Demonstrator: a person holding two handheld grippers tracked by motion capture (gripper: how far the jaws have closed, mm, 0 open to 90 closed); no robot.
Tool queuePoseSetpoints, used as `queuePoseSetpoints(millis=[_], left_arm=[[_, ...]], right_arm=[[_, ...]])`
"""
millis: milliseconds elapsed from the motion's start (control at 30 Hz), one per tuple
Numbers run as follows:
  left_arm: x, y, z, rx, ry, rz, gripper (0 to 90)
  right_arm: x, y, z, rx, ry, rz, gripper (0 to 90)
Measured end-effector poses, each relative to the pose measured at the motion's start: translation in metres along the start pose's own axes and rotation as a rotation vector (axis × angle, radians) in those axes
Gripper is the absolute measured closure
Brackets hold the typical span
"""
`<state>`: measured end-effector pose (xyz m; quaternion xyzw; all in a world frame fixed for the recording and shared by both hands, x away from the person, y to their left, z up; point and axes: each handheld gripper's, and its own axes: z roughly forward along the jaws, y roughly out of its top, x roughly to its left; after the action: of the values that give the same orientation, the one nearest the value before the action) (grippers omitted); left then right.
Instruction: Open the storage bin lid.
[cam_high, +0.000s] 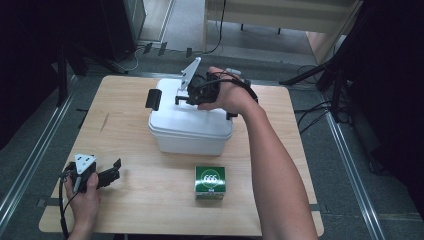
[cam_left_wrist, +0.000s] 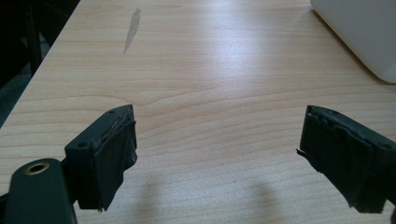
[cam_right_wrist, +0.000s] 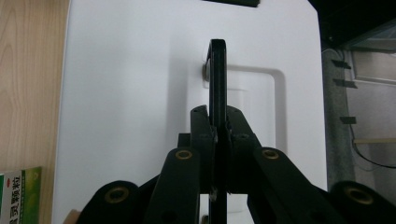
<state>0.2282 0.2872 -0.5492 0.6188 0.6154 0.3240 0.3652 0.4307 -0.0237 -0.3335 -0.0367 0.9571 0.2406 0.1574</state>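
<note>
A white lidded box (cam_high: 190, 127) stands on the wooden table (cam_high: 135, 200), with black latches at its ends and a black handle (cam_right_wrist: 217, 79) raised upright from the lid. My right gripper (cam_high: 192, 95) reaches over the lid from the right and is shut on that handle; in the right gripper view the jaws (cam_right_wrist: 217, 123) pinch the thin black bar. My left gripper (cam_high: 112, 172) rests low at the table's front left, held by a hand. Its jaws (cam_left_wrist: 217, 154) stand wide open over bare wood with nothing between them.
A small green carton (cam_high: 210, 182) sits in front of the box, and its edge shows in the right gripper view (cam_right_wrist: 18, 196). The white box's corner (cam_left_wrist: 364, 37) lies ahead and right of the left gripper. Dark stands and cables surround the table.
</note>
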Motion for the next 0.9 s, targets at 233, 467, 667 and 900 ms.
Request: queuePoseSetpoints(millis=[233, 467, 667, 900], left_arm=[[0.001, 0.000, -0.001, -0.002, 0.002, -0.016, 7.8], [0.003, 0.000, -0.001, -0.002, -0.009, -0.024, 3.7], [0.003, 0.000, -0.001, -0.005, -0.008, -0.029, 3.1], [0.003, 0.000, -0.001, -0.006, -0.003, -0.030, 3.1]], right_arm=[[-0.004, -0.003, -0.024, -0.014, -0.040, 0.017, 84.7], [-0.004, -0.019, -0.039, 0.004, -0.050, 0.023, 84.7], [-0.002, -0.042, -0.056, 0.023, -0.077, 0.040, 84.6], [0.005, -0.072, -0.073, 0.045, -0.103, 0.075, 84.6]])
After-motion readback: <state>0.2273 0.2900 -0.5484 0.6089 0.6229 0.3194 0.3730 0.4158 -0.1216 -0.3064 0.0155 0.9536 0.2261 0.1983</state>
